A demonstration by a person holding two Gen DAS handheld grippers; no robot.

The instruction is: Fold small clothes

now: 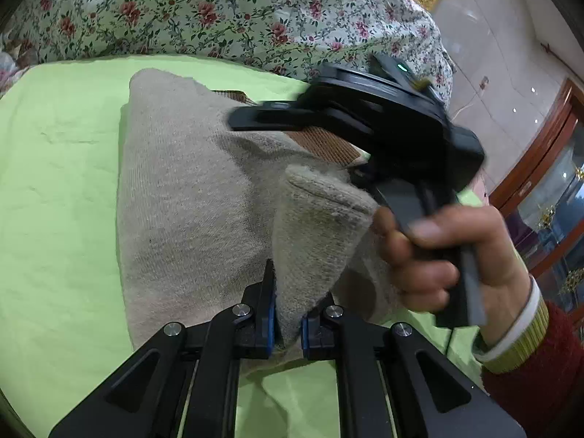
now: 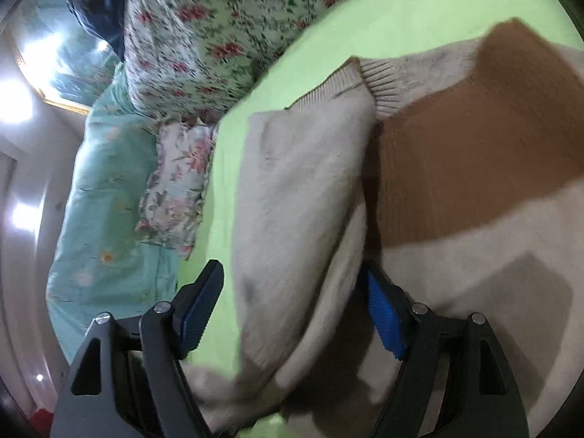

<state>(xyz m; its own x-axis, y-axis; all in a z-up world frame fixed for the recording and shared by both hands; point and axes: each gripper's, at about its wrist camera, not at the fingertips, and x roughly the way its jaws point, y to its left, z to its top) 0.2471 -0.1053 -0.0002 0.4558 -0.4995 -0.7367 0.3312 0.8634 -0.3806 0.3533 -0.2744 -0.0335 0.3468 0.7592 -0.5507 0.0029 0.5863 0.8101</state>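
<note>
Left gripper point(image 1: 288, 323) at bottom centre of the left wrist view, blue pads pressed together on a lifted fold of the beige sweater point(image 1: 189, 197). Beyond the pinch, sweater spread over the green sheet point(image 1: 62, 189) through the middle of the frame, a strip of brown ribbing point(image 1: 325, 144) showing at centre right. Above and right of that, the right gripper seen from outside, blurred, black body held in a hand point(image 1: 438, 252) with a red sleeve point(image 1: 536, 376) at lower right. Flowered quilt point(image 1: 226, 7) across the top; wooden cabinet point(image 1: 540, 168) at the right edge, seen only here.

Right gripper point(image 2: 292, 310) at the bottom of the right wrist view, jaws spread wide, a folded beige sleeve point(image 2: 303, 189) lying between the blue pads, neither pad pressing it. To the right, the brown band point(image 2: 474, 146) of the sweater, much broader than in the other view. Ribbed cuff point(image 2: 379, 84) at upper centre. Only here: flowered pillow point(image 2: 175, 186) and pale teal bedding point(image 2: 109, 189) at left, mirror point(image 2: 62, 54) at upper left.
</note>
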